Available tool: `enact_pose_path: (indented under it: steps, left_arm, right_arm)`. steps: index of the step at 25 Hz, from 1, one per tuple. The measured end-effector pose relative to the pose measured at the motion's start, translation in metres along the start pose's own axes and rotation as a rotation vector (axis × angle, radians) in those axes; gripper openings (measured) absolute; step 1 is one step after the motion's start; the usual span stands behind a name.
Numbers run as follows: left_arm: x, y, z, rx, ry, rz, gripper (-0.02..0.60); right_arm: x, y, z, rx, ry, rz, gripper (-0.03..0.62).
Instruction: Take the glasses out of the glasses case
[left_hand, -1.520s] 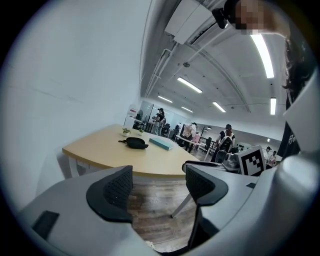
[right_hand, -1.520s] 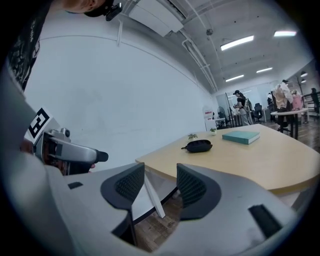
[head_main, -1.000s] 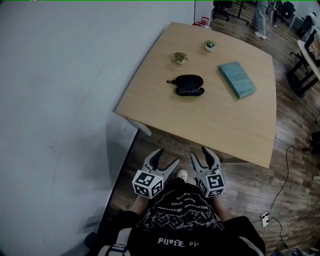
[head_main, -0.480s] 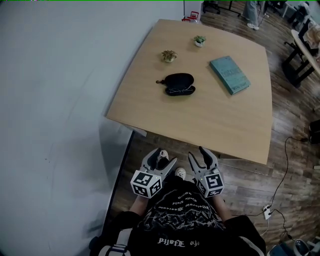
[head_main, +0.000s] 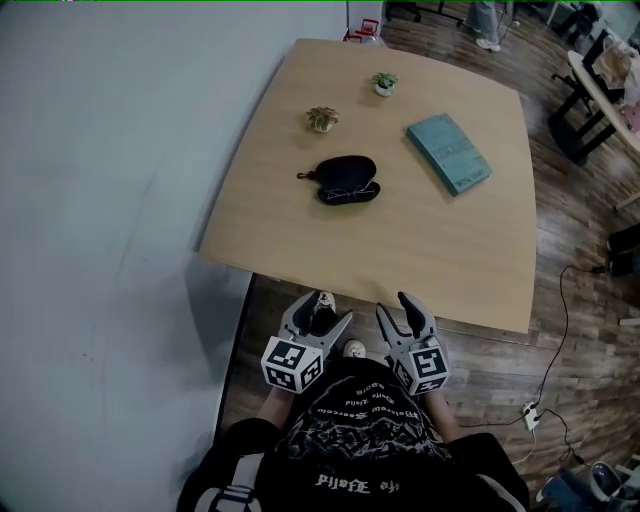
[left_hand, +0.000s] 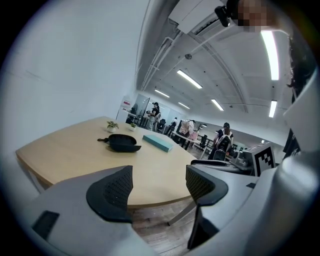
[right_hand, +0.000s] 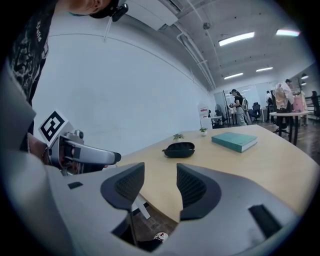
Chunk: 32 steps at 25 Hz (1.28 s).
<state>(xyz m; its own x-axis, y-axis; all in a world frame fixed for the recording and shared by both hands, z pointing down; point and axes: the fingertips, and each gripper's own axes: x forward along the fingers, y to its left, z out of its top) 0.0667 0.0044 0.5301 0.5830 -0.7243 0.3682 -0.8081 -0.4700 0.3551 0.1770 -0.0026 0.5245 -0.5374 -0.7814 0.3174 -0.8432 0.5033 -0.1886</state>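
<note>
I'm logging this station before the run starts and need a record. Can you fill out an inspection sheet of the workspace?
Surface: wooden table, four things on it.
Job's things: black glasses case near the table's middle, untouched; its contents are too small to tell.
Clutter: teal book right of the case; near potted plant and far potted plant beyond it.
Grippers: left tongs and right tongs both open and empty, held by the person's body, short of the table.
Cables: one cable on the floor at the right, leading to a plug strip.
Surroundings: white wall at left, wood floor, people far behind.
</note>
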Motion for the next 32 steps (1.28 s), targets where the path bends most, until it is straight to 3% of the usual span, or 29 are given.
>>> enact_pose_path:
  steps: [16, 32]
  left_arm:
    - [0.073, 0.099, 0.065, 0.048, 0.007, -0.058, 0.341]
    - [0.11, 0.147, 0.104, 0.108, 0.025, -0.134, 0.341]
  right_arm:
    - [0.114, -0.023, 0.037, -0.026, 0.05, -0.032, 0.213]
    - [0.171, -0.028, 0.07, -0.062, 0.037, -0.11, 0.213]
